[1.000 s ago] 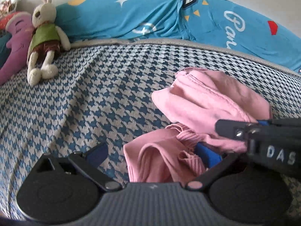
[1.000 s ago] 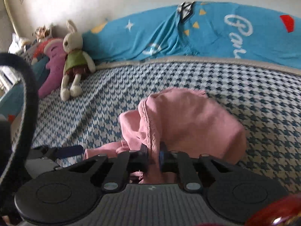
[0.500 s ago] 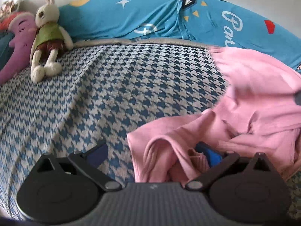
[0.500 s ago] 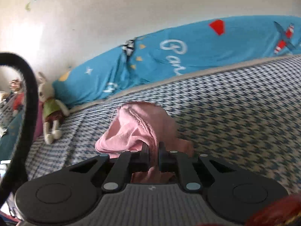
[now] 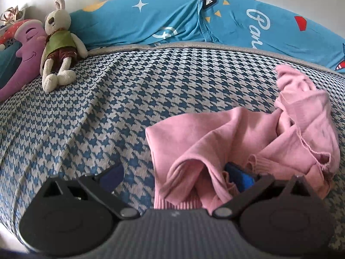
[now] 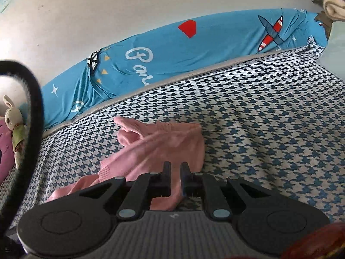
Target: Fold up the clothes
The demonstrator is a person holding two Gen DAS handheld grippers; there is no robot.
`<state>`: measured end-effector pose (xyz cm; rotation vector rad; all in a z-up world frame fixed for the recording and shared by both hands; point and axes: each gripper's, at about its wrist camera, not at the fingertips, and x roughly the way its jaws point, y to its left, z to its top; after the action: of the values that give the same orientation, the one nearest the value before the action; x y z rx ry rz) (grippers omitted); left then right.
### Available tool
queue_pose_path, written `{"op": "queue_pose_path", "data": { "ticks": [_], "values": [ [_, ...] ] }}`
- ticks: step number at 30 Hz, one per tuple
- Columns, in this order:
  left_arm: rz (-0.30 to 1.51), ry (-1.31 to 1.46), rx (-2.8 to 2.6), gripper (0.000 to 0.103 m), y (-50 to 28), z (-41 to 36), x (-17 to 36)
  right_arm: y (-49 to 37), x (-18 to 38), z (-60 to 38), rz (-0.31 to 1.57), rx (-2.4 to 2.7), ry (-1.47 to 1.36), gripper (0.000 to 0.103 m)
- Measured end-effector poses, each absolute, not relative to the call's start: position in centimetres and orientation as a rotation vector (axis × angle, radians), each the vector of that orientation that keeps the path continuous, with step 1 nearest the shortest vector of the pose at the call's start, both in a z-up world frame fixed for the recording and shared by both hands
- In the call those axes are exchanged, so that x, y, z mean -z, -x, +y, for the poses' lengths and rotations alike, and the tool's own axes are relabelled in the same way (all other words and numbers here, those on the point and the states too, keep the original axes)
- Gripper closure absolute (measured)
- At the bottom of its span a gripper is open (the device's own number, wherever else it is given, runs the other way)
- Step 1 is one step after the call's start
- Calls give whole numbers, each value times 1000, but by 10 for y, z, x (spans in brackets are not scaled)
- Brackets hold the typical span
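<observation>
Pink garment (image 5: 248,142) is lying crumpled on the houndstooth bed cover (image 5: 129,108), toward its right side in the left wrist view. Right gripper (image 6: 175,180) is pinching a fold of the pink fabric (image 6: 163,149) between nearly closed jaws. Left gripper (image 5: 174,173) is resting with its jaws spread wide; a ribbed cuff is lying over its right finger (image 5: 239,178), though whether that finger is pressing the cloth is unclear. Stuffed rabbit (image 5: 59,43) is sitting near the blue printed bolster (image 5: 183,21) along the wall.
</observation>
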<state>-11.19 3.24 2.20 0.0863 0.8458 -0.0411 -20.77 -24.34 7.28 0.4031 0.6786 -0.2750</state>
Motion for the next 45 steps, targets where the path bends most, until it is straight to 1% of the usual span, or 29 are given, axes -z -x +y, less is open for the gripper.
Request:
{"op": "queue_pose_path", "data": {
  "ticks": [5, 8, 13, 17, 19, 24, 28, 29, 30, 32, 35, 39, 42, 45],
  "values": [
    [827, -119, 59, 0, 122, 29, -25, 214, -70, -252, 679, 273, -427, 92],
    [817, -141, 75, 0, 128, 25, -26, 212, -67, -255, 697, 256, -458, 85],
    [834, -146, 113, 0, 136, 20, -26, 212, -66, -253, 709, 224, -463, 84],
    [812, -168, 129, 0, 142, 16, -32, 213, -69, -255, 707, 195, -431, 83],
    [805, -171, 138, 0, 144, 20, -35, 213, -70, -259, 707, 192, -410, 80],
    [802, -170, 146, 0, 143, 24, -40, 208, -69, -272, 710, 183, -371, 71],
    [803, -173, 154, 0, 138, 22, -40, 201, -62, -284, 739, 163, -387, 70],
    [803, -174, 163, 0, 137, 21, -40, 200, -60, -286, 744, 147, -402, 68],
    [802, -175, 174, 0, 136, 19, -40, 197, -59, -290, 749, 127, -421, 62],
    [798, -185, 200, 0, 135, 15, -40, 190, -54, -293, 766, 103, -459, 57],
    [793, -210, 243, 0, 136, 8, -39, 175, -47, -296, 794, 80, -498, 55],
    [797, -249, 305, 0, 141, 0, -32, 155, -35, -298, 833, 76, -517, 44],
    [800, -286, 344, 0, 143, -5, -20, 144, -24, -301, 855, 75, -573, 44],
    [803, -313, 383, 0, 142, -10, -10, 134, -14, -303, 877, 72, -632, 39]
  ]
}}
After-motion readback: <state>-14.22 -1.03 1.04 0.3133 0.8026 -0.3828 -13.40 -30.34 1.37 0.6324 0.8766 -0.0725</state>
